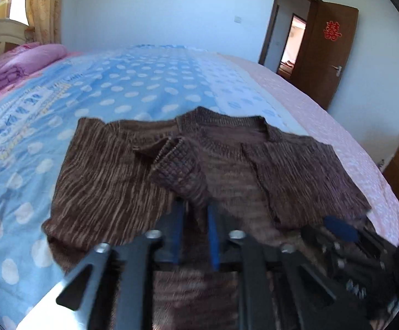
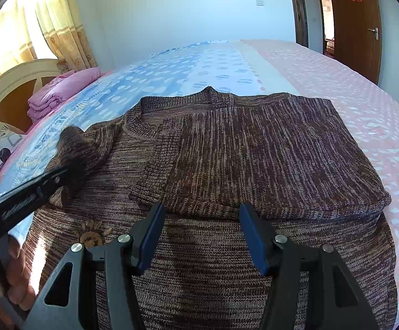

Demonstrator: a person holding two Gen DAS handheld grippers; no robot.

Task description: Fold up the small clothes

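Note:
A brown knitted sweater [image 2: 226, 261] lies flat on the bed, collar away from me. Its right sleeve [image 2: 268, 151] is folded across the chest. My left gripper [image 1: 195, 209] is shut on the left sleeve's ribbed cuff [image 1: 176, 165] and holds it lifted over the sweater body [image 1: 103, 170]. In the right wrist view the left gripper [image 2: 70, 170] shows at the left with the blurred cuff [image 2: 74, 143] in it. My right gripper [image 2: 202, 214] is open and empty, hovering just above the folded sleeve's lower edge. It shows blurred at the lower right of the left wrist view [image 1: 342, 228].
The bed has a blue dotted sheet [image 1: 144, 82] and a pink cover [image 2: 350, 82] on the right side. A folded pink quilt [image 1: 20, 63] and headboard [image 2: 12, 88] are at the left. A brown door [image 1: 328, 52] stands open at the far right.

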